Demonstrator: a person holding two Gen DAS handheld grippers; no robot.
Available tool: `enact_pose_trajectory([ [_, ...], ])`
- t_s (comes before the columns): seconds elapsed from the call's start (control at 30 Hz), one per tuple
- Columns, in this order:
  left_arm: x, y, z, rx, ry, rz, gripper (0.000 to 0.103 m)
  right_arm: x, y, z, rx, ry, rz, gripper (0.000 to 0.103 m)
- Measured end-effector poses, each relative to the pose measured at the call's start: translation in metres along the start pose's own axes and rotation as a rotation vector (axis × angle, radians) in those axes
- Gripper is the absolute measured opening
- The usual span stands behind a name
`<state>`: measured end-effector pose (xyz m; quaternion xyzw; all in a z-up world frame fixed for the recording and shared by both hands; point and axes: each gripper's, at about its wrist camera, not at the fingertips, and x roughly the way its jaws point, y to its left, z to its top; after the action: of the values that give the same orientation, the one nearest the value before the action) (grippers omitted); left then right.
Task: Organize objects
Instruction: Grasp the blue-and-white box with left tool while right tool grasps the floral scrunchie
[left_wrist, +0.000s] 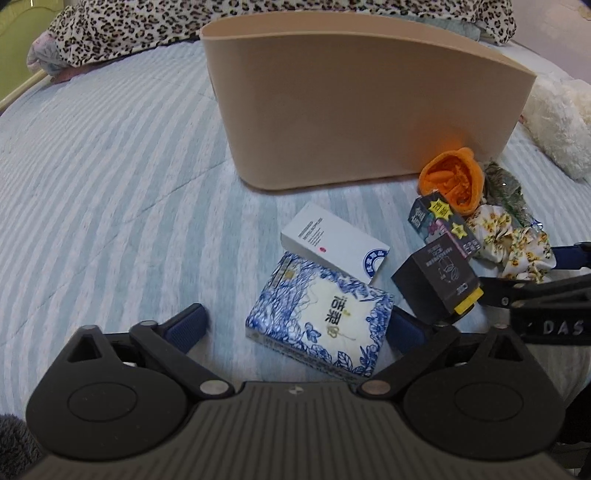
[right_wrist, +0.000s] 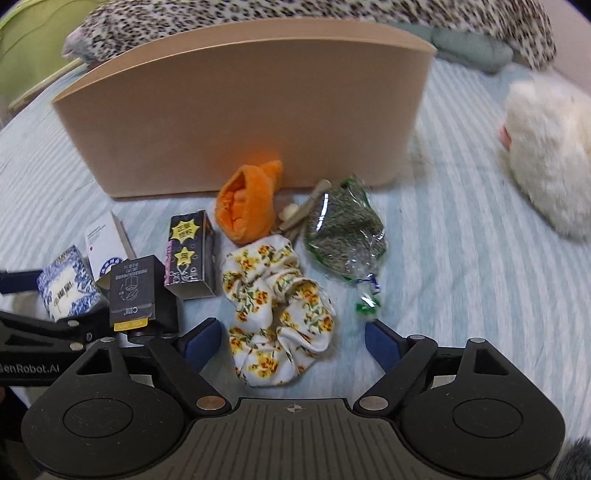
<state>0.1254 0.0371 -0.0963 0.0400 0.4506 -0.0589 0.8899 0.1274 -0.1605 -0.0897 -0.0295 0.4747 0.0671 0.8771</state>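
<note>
A tan bin (left_wrist: 343, 110) stands on the striped bed; it also shows in the right wrist view (right_wrist: 236, 122). My left gripper (left_wrist: 295, 326) is open, its fingers either side of a blue-and-white floral box (left_wrist: 321, 325). A white box (left_wrist: 332, 251), a black box (left_wrist: 436, 284) and a dark starred box (left_wrist: 443, 221) lie beside it. My right gripper (right_wrist: 291, 341) is open around a yellow-flowered scrunchie (right_wrist: 277, 314). An orange plush piece (right_wrist: 247, 206), a bag of green herbs (right_wrist: 343, 232) and a beige hair clip (right_wrist: 299, 218) lie in front of the bin.
A white fluffy toy (right_wrist: 546, 162) lies at the right. A leopard-print blanket (left_wrist: 147, 26) lies behind the bin. A grey-green pillow (right_wrist: 469, 48) is at the back right. Striped bedding (left_wrist: 110, 203) stretches to the left.
</note>
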Motion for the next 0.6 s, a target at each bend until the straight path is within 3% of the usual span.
enact_pose_trajectory([
  [0.07, -0.005, -0.003, 0.003, 0.009, -0.016, 0.002, 0.076, -0.002, 0.002, -0.002, -0.013, -0.012, -0.004, 0.070],
  [0.13, -0.009, -0.005, 0.006, 0.009, -0.024, 0.000, 0.067, -0.003, -0.002, 0.000, -0.007, -0.027, -0.003, 0.058],
  [0.27, -0.015, -0.004, 0.006, -0.010, -0.021, -0.003, 0.066, -0.010, -0.009, 0.001, 0.029, -0.041, 0.004, 0.027],
  [0.33, -0.020, -0.002, 0.006, -0.026, -0.021, -0.002, 0.066, -0.015, -0.011, 0.000, 0.035, -0.046, 0.000, 0.017],
  [0.47, -0.038, 0.001, 0.010, -0.050, -0.059, 0.006, 0.066, -0.036, -0.017, 0.000, 0.061, -0.073, 0.030, 0.015],
  [0.6, -0.064, 0.004, 0.022, -0.072, -0.123, -0.006, 0.066, -0.065, -0.023, 0.014, 0.056, -0.157, 0.011, 0.015],
])
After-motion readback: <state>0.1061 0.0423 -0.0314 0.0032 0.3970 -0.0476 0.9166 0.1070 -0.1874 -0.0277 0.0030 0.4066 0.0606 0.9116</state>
